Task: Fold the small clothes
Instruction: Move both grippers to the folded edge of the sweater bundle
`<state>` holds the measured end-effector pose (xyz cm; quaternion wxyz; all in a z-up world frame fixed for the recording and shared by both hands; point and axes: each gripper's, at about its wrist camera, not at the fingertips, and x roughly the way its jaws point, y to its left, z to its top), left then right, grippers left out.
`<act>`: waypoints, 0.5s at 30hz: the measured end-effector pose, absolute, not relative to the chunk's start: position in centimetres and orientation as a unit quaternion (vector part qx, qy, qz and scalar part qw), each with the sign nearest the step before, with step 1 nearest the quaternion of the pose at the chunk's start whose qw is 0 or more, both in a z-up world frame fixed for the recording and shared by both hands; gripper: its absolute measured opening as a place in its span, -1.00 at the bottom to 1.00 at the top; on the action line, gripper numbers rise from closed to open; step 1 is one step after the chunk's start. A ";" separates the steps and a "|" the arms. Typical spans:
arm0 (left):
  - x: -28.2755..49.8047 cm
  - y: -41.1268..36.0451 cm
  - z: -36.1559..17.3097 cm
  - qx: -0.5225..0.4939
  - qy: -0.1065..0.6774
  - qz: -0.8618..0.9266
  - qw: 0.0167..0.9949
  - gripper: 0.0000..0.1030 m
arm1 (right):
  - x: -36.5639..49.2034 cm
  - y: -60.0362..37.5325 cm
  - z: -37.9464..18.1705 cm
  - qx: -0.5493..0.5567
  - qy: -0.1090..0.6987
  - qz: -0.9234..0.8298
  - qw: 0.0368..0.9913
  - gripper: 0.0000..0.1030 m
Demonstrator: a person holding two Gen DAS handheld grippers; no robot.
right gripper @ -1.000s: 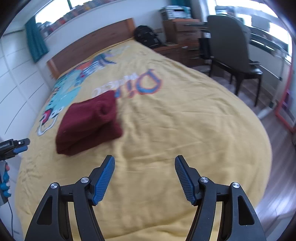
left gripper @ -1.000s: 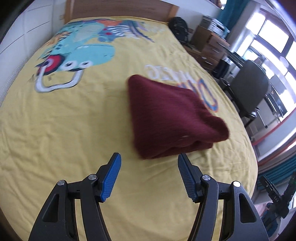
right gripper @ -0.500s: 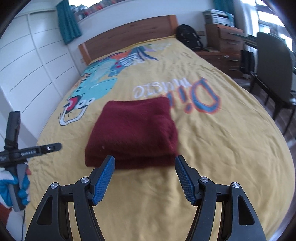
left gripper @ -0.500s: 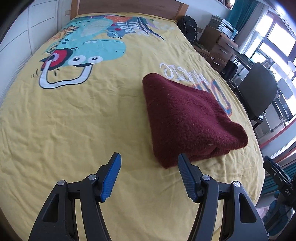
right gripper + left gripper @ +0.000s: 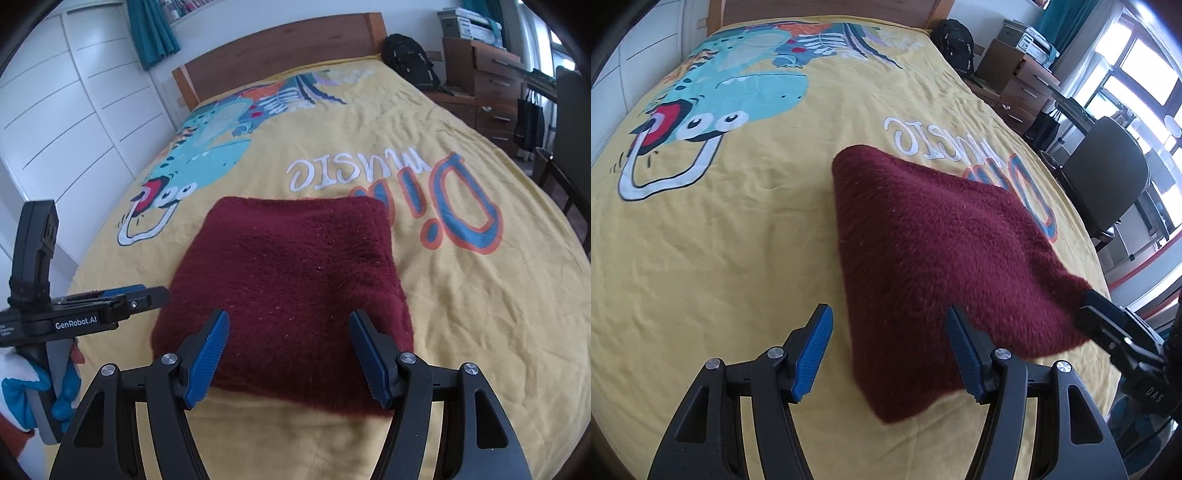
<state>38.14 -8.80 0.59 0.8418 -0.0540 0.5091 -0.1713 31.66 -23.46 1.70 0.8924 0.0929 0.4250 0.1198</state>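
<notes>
The right gripper [image 5: 288, 354] is hovering over the near edge of the folded maroon garment [image 5: 291, 280], jaws standing apart with nothing pinched. The left gripper [image 5: 888, 350] is hanging at the garment's left near corner, jaws likewise apart and empty. The garment is lying mid-bed on the yellow bedspread [image 5: 461, 314], just before the printed lettering [image 5: 354, 166]; beyond, the wooden headboard [image 5: 280, 55] is standing.

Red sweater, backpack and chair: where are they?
red sweater [image 5: 291, 280], right wrist view, middle of its fuzzy top.
backpack [image 5: 408, 59], right wrist view, its front.
chair [image 5: 1104, 177], left wrist view, its backrest.
</notes>
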 end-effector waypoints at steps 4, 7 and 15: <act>39.2 -9.9 -0.3 -0.051 0.511 -0.178 0.839 0.12 | 32.8 -24.2 -0.2 0.096 0.436 0.122 0.887 0.34; 39.8 -10.8 -1.3 -0.050 0.517 -0.179 0.835 0.13 | 33.2 -25.0 -1.7 0.105 0.445 0.123 0.881 0.34; 40.4 -12.3 -3.0 -0.045 0.527 -0.173 0.831 0.27 | 33.3 -27.0 -4.2 0.132 0.448 0.134 0.874 0.34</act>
